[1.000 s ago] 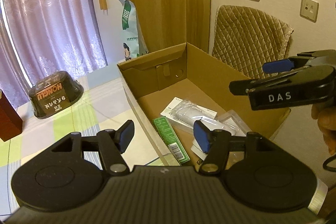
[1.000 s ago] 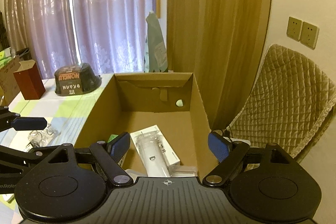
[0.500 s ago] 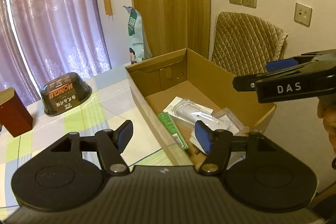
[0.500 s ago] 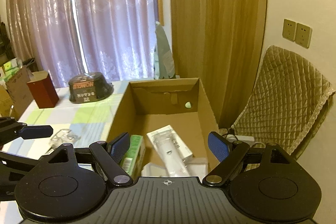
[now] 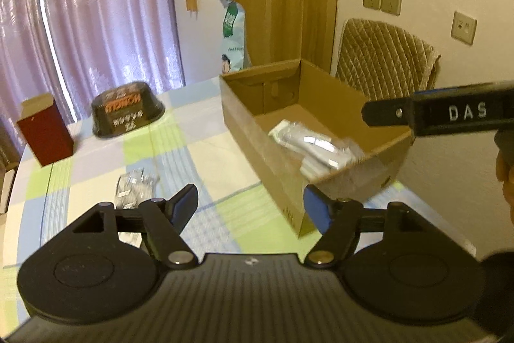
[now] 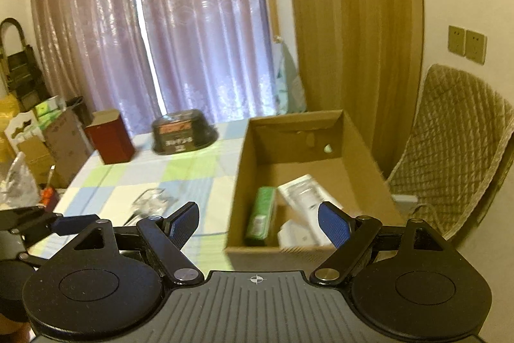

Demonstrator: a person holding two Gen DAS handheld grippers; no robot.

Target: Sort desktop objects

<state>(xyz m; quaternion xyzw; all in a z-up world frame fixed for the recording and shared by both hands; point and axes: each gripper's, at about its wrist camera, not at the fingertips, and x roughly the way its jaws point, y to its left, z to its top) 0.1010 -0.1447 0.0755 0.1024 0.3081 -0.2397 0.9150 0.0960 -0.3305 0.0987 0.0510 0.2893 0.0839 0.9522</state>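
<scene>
An open cardboard box (image 5: 244, 124) (image 6: 239, 182) stands at the table's right end. Inside lie a green carton (image 6: 261, 216), a white packaged item (image 6: 305, 192) (image 5: 308, 140) and other clear packets. A small clear plastic packet (image 5: 135, 190) (image 6: 152, 200) lies on the checked tablecloth left of the box. My left gripper (image 5: 250, 206) is open and empty, above the cloth near the box's front corner. My right gripper (image 6: 257, 225) is open and empty, back from the box's near end. Its finger marked DAS (image 5: 449, 114) crosses the left wrist view on the right.
A dark upturned bowl-shaped tub (image 5: 127, 113) (image 6: 183, 135) and a dark red box (image 5: 45, 134) (image 6: 110, 139) stand at the table's far side. A padded chair (image 6: 449, 150) is right of the box. Cartons and bags (image 6: 35, 143) crowd the floor at left. Curtains hang behind.
Both grippers have pulled back and up from the box, still open. The box looks smaller and farther, and the clear packet on the cloth has come into the left wrist view.
</scene>
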